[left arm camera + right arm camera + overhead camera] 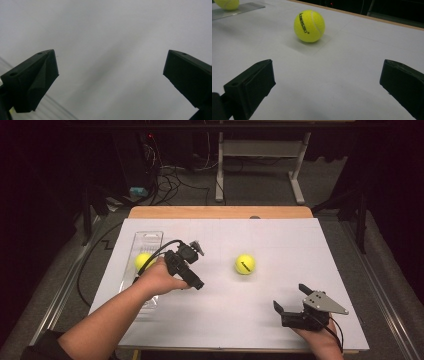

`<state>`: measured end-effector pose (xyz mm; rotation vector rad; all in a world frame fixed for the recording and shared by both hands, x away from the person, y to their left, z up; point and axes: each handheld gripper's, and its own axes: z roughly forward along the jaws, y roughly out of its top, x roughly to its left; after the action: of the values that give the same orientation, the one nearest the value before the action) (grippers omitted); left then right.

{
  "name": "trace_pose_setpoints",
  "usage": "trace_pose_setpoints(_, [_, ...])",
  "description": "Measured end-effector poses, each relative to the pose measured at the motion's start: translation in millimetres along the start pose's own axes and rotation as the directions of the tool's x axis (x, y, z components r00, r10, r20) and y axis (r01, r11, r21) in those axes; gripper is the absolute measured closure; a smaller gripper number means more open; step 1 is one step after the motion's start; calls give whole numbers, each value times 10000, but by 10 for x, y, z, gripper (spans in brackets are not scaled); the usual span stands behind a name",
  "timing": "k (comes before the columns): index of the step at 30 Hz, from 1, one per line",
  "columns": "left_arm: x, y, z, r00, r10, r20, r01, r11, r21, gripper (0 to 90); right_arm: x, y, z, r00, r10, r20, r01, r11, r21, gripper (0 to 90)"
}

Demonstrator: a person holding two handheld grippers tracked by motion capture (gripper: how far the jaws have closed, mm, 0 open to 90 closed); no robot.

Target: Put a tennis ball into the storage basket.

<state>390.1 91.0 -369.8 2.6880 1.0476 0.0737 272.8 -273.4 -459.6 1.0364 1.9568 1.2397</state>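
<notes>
Your right gripper point(292, 301) has its jaws spread wide with nothing between them, hovering low over the white paper-covered table point(280, 245). The loose fuzzy yellow tennis ball with black lettering point(309, 25) sits ahead of those jaws, well apart and slightly left of centre. Risk: come in off-line and one jaw will nudge it, and it's round on a flat sheet, so it will roll away. Your left gripper point(110, 75) is spread too, empty, pointing down at bare white surface. Just beside that hand lies the clear plastic rectangular tray point(148, 239), holding a second yellow tennis ball point(142, 260); a careless left forearm could bump the tray.
</notes>
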Motion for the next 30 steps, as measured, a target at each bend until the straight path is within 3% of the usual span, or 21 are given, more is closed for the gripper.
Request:
trace_pose_setpoints(2, [-88, 14, -7, 9995, 182, 245, -177, 9996, -198, 6, -1, 4, 1, 10000, 58, 27, -58, 10000, -11, 0])
trace_pose_setpoints(5, [-129, 16, -19, 9993, 308, 231, -301, 9992, -273, 6, -10, 1, 14, 9999, 95, 64, -95, 10000, 29, 0])
trace_pose_setpoints(19, [-46, -60, 98, 9994, 177, 291, -175, 9998, -71, 5, -3, -3, 58, 9998, 197, 45, -198, 9997, 139, 0])
trace_pose_setpoints(25, [-62, -122, 104, 9995, 189, 256, -189, 9998, 3, 0, 7, 114, 153, 9993, 369, -49, -368, 9993, 55, 0])
trace_pose_setpoints(30, [-91, -158, 100, 9990, 269, 360, -271, 9996, 38, 0, 20, 248, 281, 9998, 205, -23, -204, 9995, 255, 0])
